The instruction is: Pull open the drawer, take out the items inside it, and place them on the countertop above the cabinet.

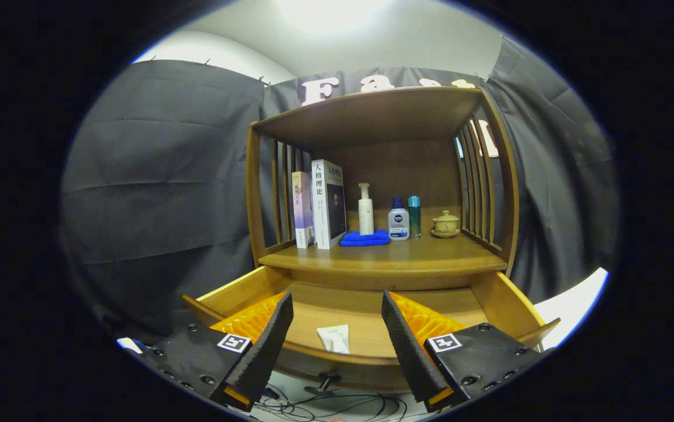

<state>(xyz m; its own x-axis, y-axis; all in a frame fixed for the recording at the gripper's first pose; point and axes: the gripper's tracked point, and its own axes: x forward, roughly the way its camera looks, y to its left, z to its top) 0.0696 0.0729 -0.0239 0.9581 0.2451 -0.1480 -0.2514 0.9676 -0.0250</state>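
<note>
The drawer (pixel 366 319) stands pulled out, low in the frame. The claw (pixel 337 346) gapes wide, holding nothing (fingers astride). Drop straight onto the small white tube (pixel 334 338) at bottom centre, and close gently.

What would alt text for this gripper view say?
Open tongs hover over a pulled-out wooden drawer, a small white tube lying inside between them. On the countertop beyond stand books, bottles and a blue cloth.
</note>
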